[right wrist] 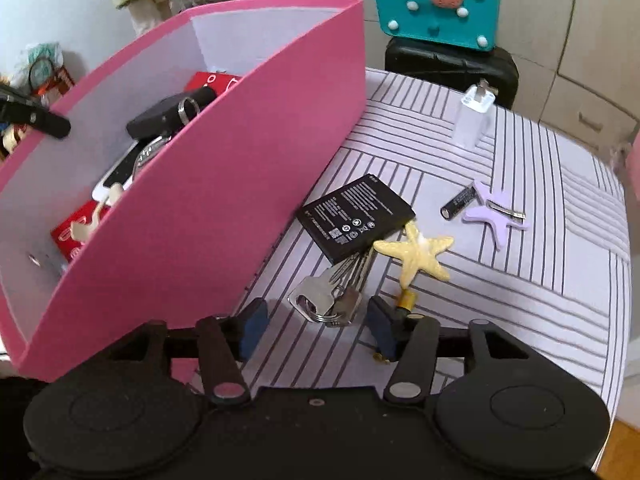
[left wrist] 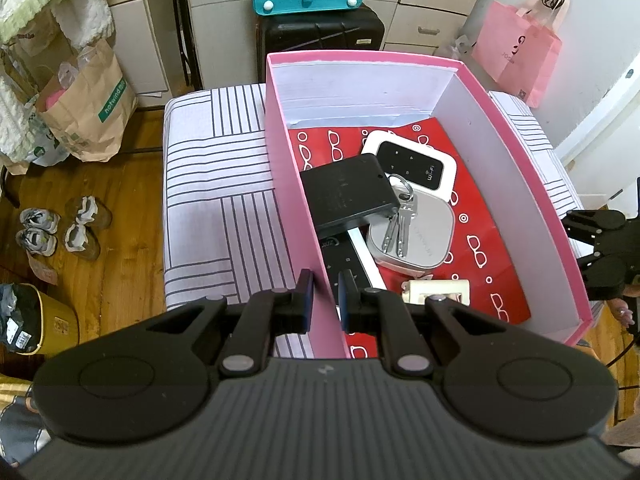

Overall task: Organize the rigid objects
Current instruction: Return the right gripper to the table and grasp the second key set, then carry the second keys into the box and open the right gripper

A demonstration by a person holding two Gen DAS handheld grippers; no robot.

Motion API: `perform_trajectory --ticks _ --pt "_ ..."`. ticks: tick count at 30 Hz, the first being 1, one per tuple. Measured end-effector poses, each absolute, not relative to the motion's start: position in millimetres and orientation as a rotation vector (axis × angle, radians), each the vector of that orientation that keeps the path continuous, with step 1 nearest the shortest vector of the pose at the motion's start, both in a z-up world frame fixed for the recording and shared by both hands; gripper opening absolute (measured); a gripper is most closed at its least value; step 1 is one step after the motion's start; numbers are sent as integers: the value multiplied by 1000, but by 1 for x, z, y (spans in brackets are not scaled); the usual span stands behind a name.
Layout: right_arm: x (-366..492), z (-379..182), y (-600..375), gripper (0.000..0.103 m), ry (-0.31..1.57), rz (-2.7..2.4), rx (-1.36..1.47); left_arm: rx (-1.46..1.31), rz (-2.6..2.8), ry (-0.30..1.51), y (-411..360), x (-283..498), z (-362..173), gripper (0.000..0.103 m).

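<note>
My left gripper (left wrist: 325, 294) is shut on the near left wall of the pink box (left wrist: 280, 160). The box holds a black flat device (left wrist: 347, 197), a white Wi-Fi router (left wrist: 416, 165), a silver case (left wrist: 420, 236) with keys (left wrist: 400, 220) on it, and a cream switch plate (left wrist: 436, 292). My right gripper (right wrist: 316, 326) is open, low over the striped surface, with a key bunch (right wrist: 326, 298) between its fingers. Beside it lie a black battery pack (right wrist: 354, 216), a yellow starfish (right wrist: 418, 252), a purple starfish clip (right wrist: 494, 210), an AA battery (right wrist: 458, 202) and a white charger (right wrist: 474, 116).
The box (right wrist: 224, 208) stands on a striped cushioned surface (left wrist: 216, 184). A black suitcase (left wrist: 320, 34) with a teal bag (right wrist: 436, 4) on it stands behind. Paper bags (left wrist: 90, 108), shoes (left wrist: 60, 232) and a yellow bin (left wrist: 40, 320) are on the wooden floor at left.
</note>
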State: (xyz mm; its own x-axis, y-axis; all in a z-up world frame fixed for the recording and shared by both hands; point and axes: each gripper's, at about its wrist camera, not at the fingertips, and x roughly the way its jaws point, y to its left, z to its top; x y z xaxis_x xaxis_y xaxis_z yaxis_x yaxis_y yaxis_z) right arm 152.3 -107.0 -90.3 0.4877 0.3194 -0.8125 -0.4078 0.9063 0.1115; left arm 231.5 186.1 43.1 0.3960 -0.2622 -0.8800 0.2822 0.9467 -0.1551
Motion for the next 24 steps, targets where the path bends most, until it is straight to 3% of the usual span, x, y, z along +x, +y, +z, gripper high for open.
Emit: perform_trajectory --ticks 4,6,8,12,13,24 --pt "146 -93 -99 61 919 405 -140 21 -344 1112 185 232 43 11" --pt "144 -90 -99 41 908 385 -145 18 -345 1113 186 232 43 11" --pt "144 -88 -100 27 928 394 -134 10 -344 1112 186 232 43 11" --pt "142 -85 -108 19 941 401 -108 9 -345 1111 186 231 43 11" --pt "142 -84 -110 10 940 402 -96 8 -344 1111 186 231 43 11" --pt "142 -75 -123 8 931 407 -15 14 -349 1107 187 230 43 11"
